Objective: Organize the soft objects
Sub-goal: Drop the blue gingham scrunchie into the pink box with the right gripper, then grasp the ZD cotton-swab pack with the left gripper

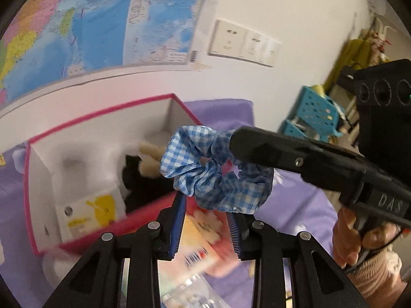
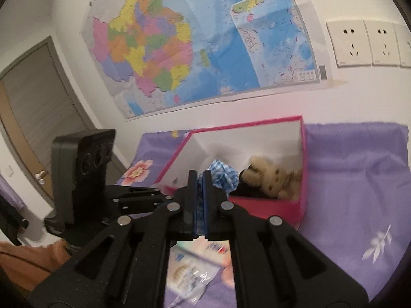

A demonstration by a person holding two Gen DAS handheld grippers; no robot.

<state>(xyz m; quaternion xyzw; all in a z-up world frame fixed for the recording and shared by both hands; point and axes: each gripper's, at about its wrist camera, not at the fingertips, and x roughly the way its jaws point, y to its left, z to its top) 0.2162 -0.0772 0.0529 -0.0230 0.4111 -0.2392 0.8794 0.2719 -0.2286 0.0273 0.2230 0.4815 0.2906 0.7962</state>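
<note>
A blue-and-white checked scrunchie [image 1: 215, 172] hangs in the air over the near wall of the pink box [image 1: 102, 107]. My right gripper [image 1: 235, 141] is shut on it; in the right wrist view [image 2: 200, 177] the jaws are pressed together with the scrunchie [image 2: 223, 177] bunched beyond them. My left gripper [image 1: 205, 205] is open just below the scrunchie, not touching it. Inside the box lie a tan plush bear [image 2: 272, 179] on something black [image 1: 143, 184], and a white-and-yellow card [image 1: 87, 213].
The box [image 2: 303, 169] stands on a purple flowered cloth [image 2: 359, 179] against a white wall with a map [image 2: 195, 41] and sockets [image 2: 364, 43]. Flat plastic packets [image 2: 190, 269] lie on the cloth below the grippers. A teal crate [image 1: 313, 110] is at the right.
</note>
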